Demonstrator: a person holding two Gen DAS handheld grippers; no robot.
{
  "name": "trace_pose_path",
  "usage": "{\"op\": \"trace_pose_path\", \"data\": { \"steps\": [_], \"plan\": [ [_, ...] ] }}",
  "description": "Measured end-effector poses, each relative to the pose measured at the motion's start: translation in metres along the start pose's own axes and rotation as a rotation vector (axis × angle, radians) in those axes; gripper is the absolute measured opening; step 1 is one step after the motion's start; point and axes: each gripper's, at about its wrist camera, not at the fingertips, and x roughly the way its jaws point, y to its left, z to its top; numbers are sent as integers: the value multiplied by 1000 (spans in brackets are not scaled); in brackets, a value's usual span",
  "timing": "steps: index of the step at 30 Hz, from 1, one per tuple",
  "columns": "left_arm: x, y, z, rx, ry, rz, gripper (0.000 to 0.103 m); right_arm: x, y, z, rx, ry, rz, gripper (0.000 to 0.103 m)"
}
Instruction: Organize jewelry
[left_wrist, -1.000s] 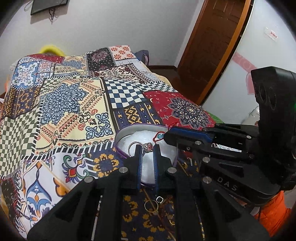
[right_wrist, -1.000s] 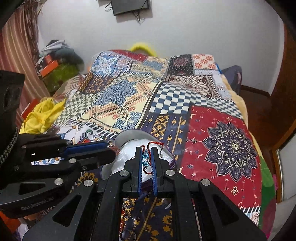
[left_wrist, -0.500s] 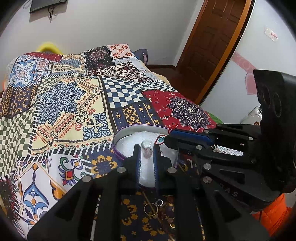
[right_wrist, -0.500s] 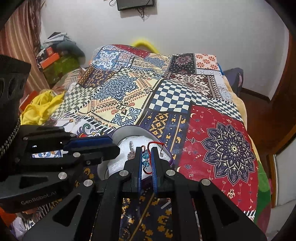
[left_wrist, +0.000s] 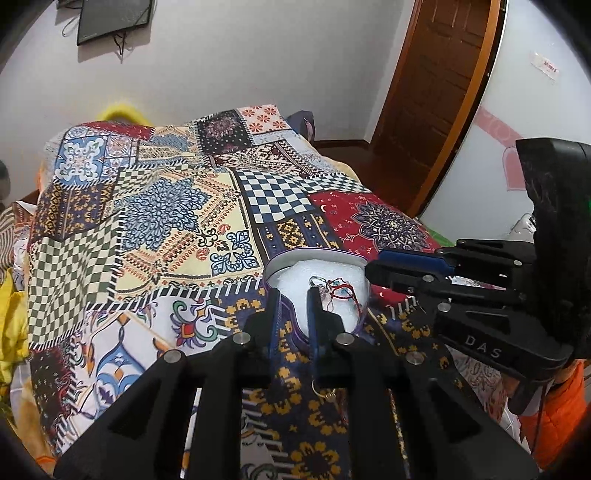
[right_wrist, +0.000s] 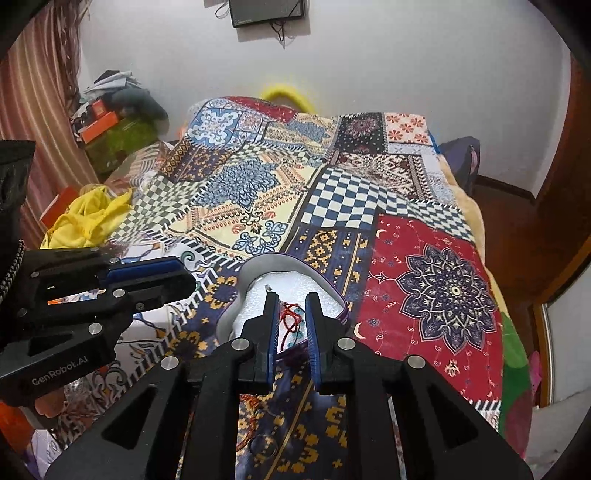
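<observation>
A heart-shaped purple box (left_wrist: 284, 258) with white foam lining sits on the patchwork bedspread; it also shows in the right wrist view (right_wrist: 325, 284). A red cord bracelet (left_wrist: 340, 290) and a silver ring piece (left_wrist: 314, 281) lie on the foam. The bracelet also shows in the right wrist view (right_wrist: 290, 319). My left gripper (left_wrist: 293, 295) is open over the box's near rim. My right gripper (right_wrist: 291, 306) is open and empty just above the bracelet. A small gold ring (left_wrist: 325, 393) lies on the bedspread under my left fingers, and a ring (right_wrist: 264, 445) shows under my right gripper.
The patchwork bedspread (left_wrist: 166, 221) covers the bed. Yellow cloth (right_wrist: 88, 218) lies at the bed's left edge. Boxes and clutter (right_wrist: 110, 125) stand at the far left wall. A wooden door (left_wrist: 443, 92) is to the right.
Both grippers have opened. The right let go of the red bracelet and the left let go of the silver piece; both now lie in the box.
</observation>
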Motion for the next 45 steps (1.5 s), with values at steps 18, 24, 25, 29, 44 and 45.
{"op": "trace_pose_path", "data": {
  "steps": [18, 24, 25, 29, 44, 45],
  "plan": [
    [-46, -10, -27, -19, 0, 52, 34, -47, 17, -31, 11, -49, -27, 31],
    [-34, -6, -45, -29, 57, 48, 34, -44, 11, -46, 50, -26, -23, 46],
    [-31, -7, -49, -26, 69, 49, 34, -43, 10, -49, 55, -20, -20, 46],
    [-18, -7, -61, -16, 113, 44, 34, -36, 7, -59, 65, 2, -35, 46],
    [-6, -21, -91, -32, 192, -65, 34, -4, 19, -93, -75, 104, -39, 45],
    [-6, -22, -90, -29, 192, -64, 34, -2, 21, -92, -88, 99, -47, 45]
  ]
}}
